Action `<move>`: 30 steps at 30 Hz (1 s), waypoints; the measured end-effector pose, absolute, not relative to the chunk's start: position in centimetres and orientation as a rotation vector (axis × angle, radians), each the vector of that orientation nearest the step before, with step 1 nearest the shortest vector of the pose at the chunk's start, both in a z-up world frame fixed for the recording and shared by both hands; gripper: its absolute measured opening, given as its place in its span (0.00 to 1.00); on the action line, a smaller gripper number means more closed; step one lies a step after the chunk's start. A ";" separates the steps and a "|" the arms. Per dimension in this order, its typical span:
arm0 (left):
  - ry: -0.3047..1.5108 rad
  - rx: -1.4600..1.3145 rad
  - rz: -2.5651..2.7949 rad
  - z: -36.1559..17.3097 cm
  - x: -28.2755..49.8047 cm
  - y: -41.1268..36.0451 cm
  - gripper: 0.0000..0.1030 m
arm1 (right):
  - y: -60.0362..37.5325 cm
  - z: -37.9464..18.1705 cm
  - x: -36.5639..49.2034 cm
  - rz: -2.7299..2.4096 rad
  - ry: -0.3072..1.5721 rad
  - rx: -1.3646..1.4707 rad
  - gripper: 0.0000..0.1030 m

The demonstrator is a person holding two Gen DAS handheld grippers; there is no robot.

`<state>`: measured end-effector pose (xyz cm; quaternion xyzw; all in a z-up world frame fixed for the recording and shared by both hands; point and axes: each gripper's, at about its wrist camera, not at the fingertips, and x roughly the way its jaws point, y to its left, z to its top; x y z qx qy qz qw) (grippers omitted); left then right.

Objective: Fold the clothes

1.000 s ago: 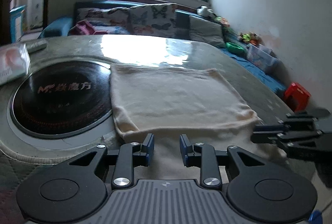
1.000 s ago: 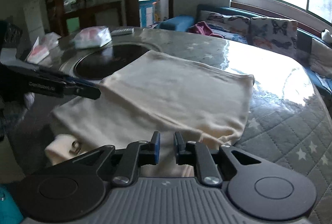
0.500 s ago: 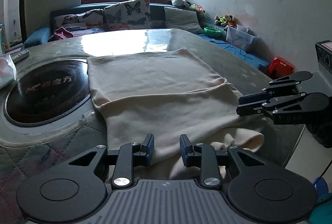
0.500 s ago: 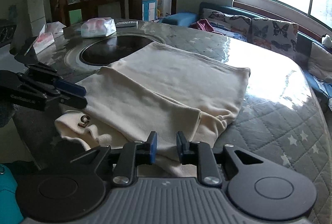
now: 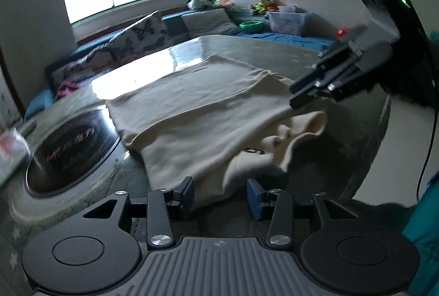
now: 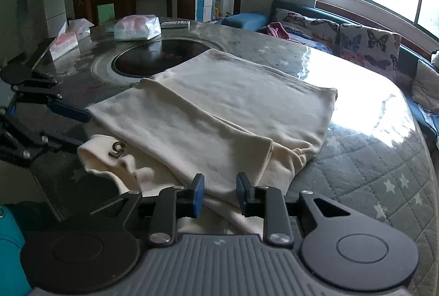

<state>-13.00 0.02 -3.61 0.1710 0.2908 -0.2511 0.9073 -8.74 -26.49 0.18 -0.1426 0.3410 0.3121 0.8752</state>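
A cream garment (image 5: 197,114) lies folded in layers on the round table, its near part bunched, with a small dark number mark (image 6: 116,150) showing. My left gripper (image 5: 219,194) is open and empty just before the garment's near edge. My right gripper (image 6: 218,194) is open and empty over the garment's near corner (image 6: 219,158). The right gripper also shows in the left wrist view (image 5: 315,92), raised above the cloth's right side. The left gripper shows in the right wrist view (image 6: 68,114), at the cloth's left edge.
A dark round hotplate (image 6: 162,57) is set in the table (image 6: 370,158) beyond the garment. Tissue packs (image 6: 137,28) lie at the far side. A sofa with butterfly cushions (image 6: 356,40) stands under the window. The table edge (image 5: 367,158) is close on the right.
Both grippers have opened wider and let go of the garment, which now lies folded. The left gripper's view has swung and tilted; the right gripper has lifted above the cloth.
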 end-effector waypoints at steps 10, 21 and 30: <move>0.510 0.435 -0.589 -4.4 -12.8 -2.2 0.44 | -26.9 1.5 -10.7 0.693 0.695 -0.370 0.36; 0.527 0.266 -0.573 -2.6 -9.5 -0.9 0.10 | -26.5 1.7 -13.2 0.794 0.656 -0.533 0.54; 0.563 0.175 -0.557 -1.7 -5.8 0.0 0.09 | -24.5 0.5 -11.1 0.825 0.587 -0.563 0.51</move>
